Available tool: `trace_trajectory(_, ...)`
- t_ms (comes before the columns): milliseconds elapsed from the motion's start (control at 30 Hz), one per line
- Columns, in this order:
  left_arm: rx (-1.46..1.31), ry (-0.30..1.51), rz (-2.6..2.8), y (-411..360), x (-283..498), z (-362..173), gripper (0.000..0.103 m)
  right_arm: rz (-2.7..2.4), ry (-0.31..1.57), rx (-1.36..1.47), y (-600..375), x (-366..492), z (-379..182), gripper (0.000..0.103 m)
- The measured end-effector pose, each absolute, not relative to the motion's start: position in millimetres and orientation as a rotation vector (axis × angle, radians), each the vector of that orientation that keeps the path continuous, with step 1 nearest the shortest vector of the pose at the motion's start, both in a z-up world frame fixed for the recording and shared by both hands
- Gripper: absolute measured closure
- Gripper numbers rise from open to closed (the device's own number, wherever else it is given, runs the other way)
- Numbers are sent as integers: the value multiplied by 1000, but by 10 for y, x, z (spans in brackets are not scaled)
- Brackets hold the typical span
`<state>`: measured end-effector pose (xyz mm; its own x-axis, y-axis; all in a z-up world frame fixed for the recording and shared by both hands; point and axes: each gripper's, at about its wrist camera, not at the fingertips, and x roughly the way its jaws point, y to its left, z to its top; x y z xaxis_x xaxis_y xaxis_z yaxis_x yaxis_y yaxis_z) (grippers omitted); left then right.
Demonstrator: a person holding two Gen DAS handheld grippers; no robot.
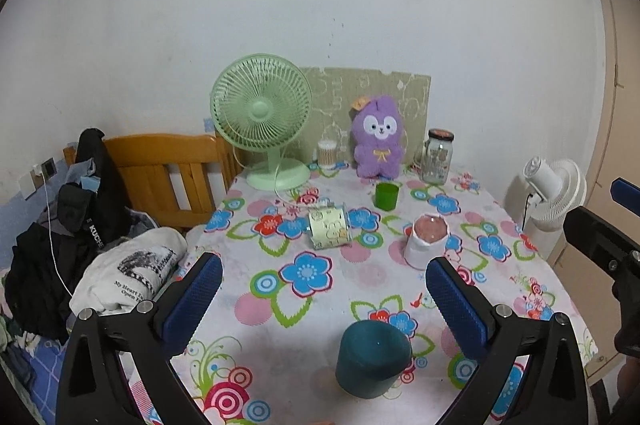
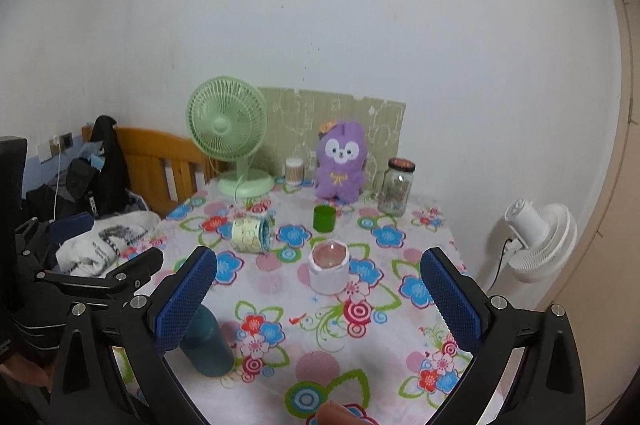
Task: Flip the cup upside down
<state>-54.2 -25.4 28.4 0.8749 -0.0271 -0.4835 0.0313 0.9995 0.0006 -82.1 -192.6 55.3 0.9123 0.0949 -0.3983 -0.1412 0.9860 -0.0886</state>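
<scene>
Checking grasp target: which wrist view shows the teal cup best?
Left wrist: the teal cup stands whole and centred between the open fingers. Right wrist shows it partly hidden behind the gripper's left finger.

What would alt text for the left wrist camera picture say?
A dark teal cup stands upside down on a floral tablecloth between the open blue fingers of the left gripper. Behind it are a green fan and a purple plush toy.

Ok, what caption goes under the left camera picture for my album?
Open left gripper hovers above a teal cup standing upside down on the flowery tablecloth.
</scene>
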Motion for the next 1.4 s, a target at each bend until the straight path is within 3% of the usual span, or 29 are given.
trace_trajectory(567, -7, 418, -17, -173, -662, 495, 0, 107, 306, -119, -1824, -999, 808, 0)
trace_trajectory(1400, 7, 386, -24, -219, -665, 530, 0, 112, 307, -99, -1821, -947, 796, 0)
